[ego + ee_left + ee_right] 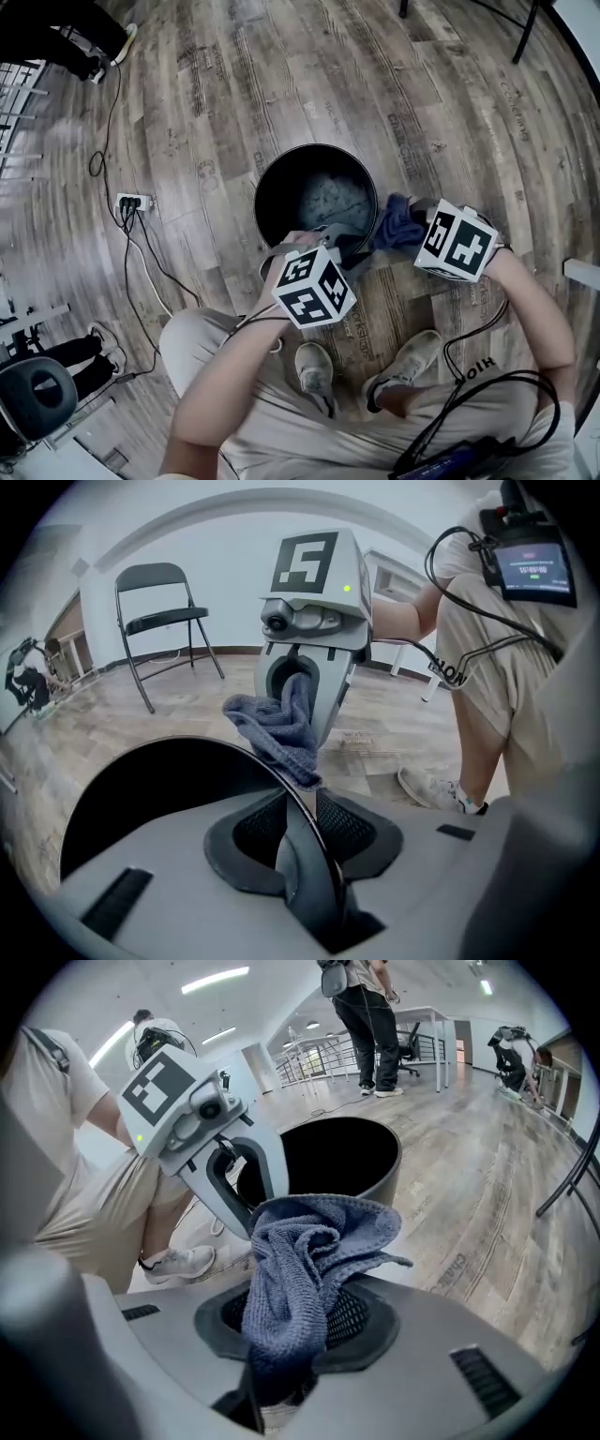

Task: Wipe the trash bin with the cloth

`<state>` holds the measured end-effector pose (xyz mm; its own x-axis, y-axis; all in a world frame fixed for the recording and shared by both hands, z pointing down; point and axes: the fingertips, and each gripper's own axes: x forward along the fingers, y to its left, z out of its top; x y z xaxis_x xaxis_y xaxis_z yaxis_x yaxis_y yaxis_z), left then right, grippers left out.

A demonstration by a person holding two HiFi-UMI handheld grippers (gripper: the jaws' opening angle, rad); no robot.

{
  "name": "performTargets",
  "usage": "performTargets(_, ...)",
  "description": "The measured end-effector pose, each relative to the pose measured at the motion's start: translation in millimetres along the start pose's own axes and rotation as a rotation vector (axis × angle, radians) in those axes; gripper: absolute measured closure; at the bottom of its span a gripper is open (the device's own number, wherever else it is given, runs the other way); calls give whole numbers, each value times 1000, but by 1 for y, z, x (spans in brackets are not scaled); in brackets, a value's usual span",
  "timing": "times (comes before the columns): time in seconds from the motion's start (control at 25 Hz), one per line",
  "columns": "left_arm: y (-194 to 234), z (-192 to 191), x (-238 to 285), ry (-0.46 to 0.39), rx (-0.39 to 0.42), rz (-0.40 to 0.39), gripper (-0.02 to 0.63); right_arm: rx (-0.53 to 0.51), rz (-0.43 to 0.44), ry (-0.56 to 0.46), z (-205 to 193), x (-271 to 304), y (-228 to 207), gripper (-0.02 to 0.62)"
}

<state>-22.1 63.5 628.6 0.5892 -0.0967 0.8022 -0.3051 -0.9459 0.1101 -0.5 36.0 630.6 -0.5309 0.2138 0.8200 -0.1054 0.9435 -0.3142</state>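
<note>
Wood-plank floor (234, 84), worn print on the boards. Around the work: white power strip (133, 201) with a thin black cable (108, 122) looping off it at the left, black office chair (37, 398) at the lower left, and a dark folding chair (164, 621) against the far wall in the left gripper view. The right gripper view shows another person (366, 1016) standing well back by a railing. The wearer's pale shoes (314, 370) sit just behind the bin. Trash bin (277, 197) is round, black and open-topped with a thin, smooth wall and a mottled grey bottom, standing upright on the floor in front of the feet. Left gripper (305, 822) straddles the near rim: the wall runs up between its ribbed dark pads, and a sliver of gap shows at the right pad — jaws apart, not clamped, as far as I can read it. Right gripper (298, 1312) is closed on the cloth (314, 1260), a blue-grey knit rag, coarse weave, bunched and folded over itself. It billows up out of the jaws and hides most of the pads. From overhead the cloth hangs just outside the bin's right rim — close beside it, contact not certain. Seen from the right gripper, the left gripper's grey body blocks part of the bin's mouth.
</note>
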Motion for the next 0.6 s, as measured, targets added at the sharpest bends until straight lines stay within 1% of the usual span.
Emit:
performTargets(0.08,-2,-2,-2,3,10,-19,500,-10,1,3,9,8,-4,480)
performTargets(0.16,-6,-4,-3,5,26,-41,507,-26,13,41,10,19,-8,480)
performTargets(0.28,-9,-7,-5,-1,33,-61,512,-43,16,102,2,32,-15,480)
performTargets(0.48,-8,-10,-7,-15,51,-82,514,-58,22,144,-11,60,-25,480)
performTargets(0.6,-9,-12,-8,-17,53,-107,511,-54,22,149,-23,85,-29,480)
